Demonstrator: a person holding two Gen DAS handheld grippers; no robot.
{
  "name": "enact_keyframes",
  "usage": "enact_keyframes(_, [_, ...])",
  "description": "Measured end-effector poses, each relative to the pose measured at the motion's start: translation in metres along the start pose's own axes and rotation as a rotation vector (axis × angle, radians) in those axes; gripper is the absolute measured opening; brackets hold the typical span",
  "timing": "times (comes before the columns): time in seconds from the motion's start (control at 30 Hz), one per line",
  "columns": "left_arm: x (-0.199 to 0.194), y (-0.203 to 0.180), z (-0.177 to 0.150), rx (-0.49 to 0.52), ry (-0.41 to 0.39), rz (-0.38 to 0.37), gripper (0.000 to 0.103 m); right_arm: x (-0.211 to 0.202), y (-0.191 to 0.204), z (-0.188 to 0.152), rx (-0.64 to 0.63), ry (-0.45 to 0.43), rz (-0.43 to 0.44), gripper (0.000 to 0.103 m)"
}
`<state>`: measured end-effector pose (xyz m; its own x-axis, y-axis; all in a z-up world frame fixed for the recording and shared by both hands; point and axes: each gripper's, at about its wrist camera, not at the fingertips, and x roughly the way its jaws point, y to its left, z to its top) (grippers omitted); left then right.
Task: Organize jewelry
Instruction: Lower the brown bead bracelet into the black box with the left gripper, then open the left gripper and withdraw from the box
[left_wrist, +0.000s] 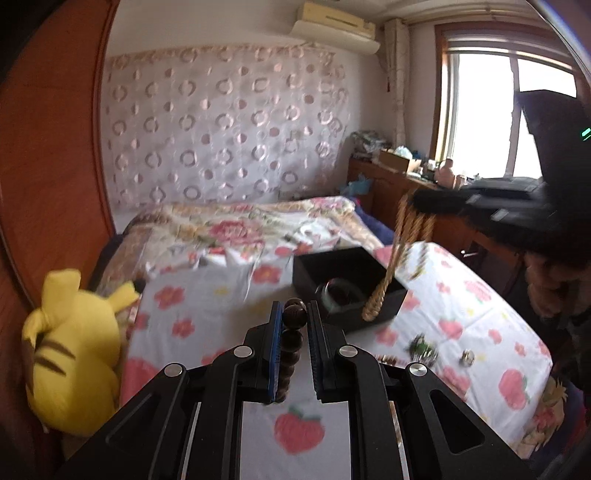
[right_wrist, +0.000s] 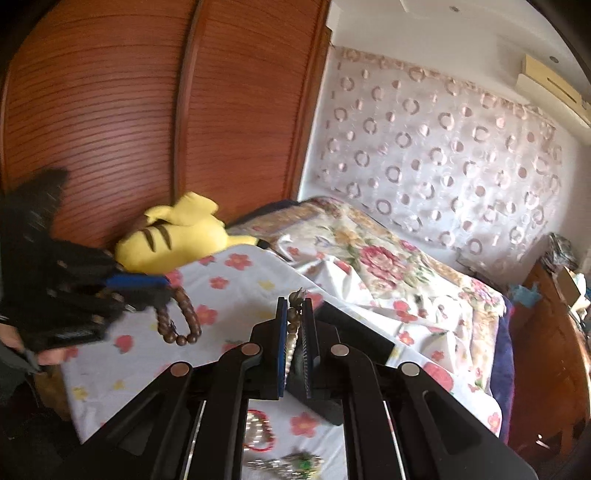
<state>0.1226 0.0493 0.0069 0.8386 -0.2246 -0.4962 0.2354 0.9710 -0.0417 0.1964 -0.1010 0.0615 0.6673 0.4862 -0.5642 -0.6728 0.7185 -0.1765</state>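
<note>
My left gripper (left_wrist: 294, 314) is shut on a dark wooden bead bracelet (left_wrist: 291, 347), held above the flowered cloth; the same bracelet (right_wrist: 181, 317) hangs from that gripper (right_wrist: 162, 291) in the right wrist view. My right gripper (right_wrist: 295, 306) is shut on a pale bead necklace (right_wrist: 292, 332); in the left wrist view that gripper (left_wrist: 421, 201) holds the necklace (left_wrist: 388, 273) dangling into an open black box (left_wrist: 347, 284). A ring-shaped bangle (left_wrist: 340, 291) lies inside the box. The box (right_wrist: 354, 332) sits just under my right fingers.
Loose jewelry lies on the flowered cloth (left_wrist: 221, 306): a green piece (left_wrist: 424, 349), a small silver piece (left_wrist: 468, 357), a red and pearl bracelet (right_wrist: 258, 432). A yellow plush toy (left_wrist: 74, 350) lies at the left edge. A wooden wardrobe (right_wrist: 147, 110) stands behind.
</note>
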Motion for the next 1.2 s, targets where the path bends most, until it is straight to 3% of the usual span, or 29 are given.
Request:
enact_keyframes(0.43, [0.020, -0.030, 0.052, 0.048, -0.042, -0.037, 0.012, 0.072, -0.051, -0.027, 0.136, 0.116, -0.068, 0.011])
enact_keyframes(0.47, [0.023, -0.032, 0.055, 0.052, -0.041, -0.037, 0.012, 0.074, -0.053, -0.030, 0.148, 0.121, -0.069, 0.017])
enact_keyframes(0.5, [0.025, -0.033, 0.056, 0.054, -0.039, -0.037, 0.012, 0.075, -0.054, -0.032, 0.154, 0.124, -0.070, 0.021])
enact_keyframes(1.2, [0.131, -0.055, 0.069, 0.056, 0.088, -0.020, 0.012, 0.028, -0.080, -0.109, 0.212, 0.131, -0.084, 0.021])
